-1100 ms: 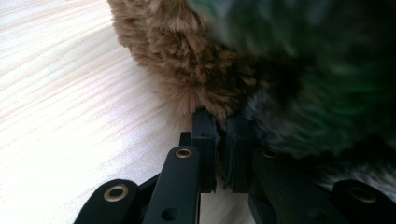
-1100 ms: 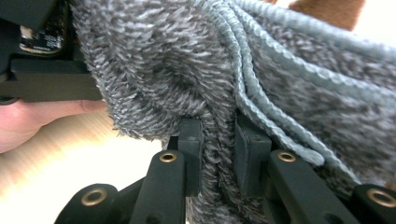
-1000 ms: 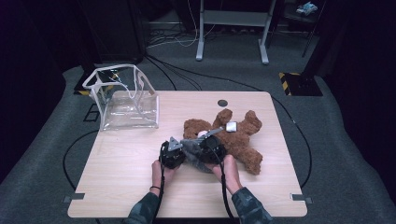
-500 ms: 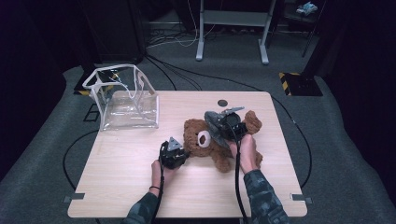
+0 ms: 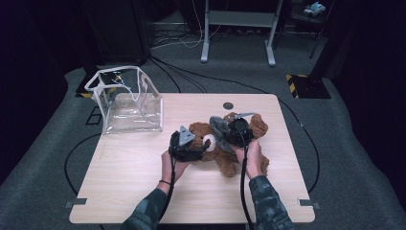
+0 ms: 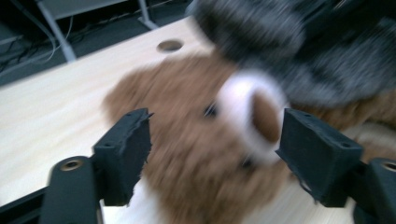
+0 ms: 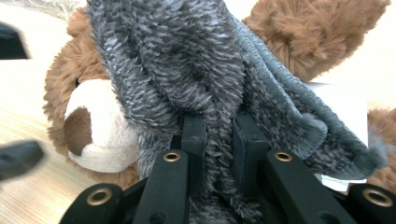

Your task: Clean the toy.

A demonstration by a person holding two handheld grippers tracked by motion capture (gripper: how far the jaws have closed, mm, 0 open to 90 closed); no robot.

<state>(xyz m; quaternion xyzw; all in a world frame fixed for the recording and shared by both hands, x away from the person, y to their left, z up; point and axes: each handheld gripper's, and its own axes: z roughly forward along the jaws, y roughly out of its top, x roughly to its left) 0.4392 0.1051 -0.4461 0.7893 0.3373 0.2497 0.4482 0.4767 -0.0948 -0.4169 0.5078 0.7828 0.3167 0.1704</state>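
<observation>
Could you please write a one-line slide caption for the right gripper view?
Right gripper pinches a grey fuzzy cloth draped over a brown teddy bear lying on the table.

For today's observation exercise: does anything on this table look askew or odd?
Yes. The teddy bear lies sprawled on the table, and a grey fuzzy cloth is draped half over its head, pinched between the shut jaws of the right gripper. The left gripper stands open around the bear's face.

Dim room, lit counter
Pale wooden counter (image 5: 143, 187) bright against dark surroundings; left gripper view motion-blurred; right gripper view sharp, background overexposed.
</observation>
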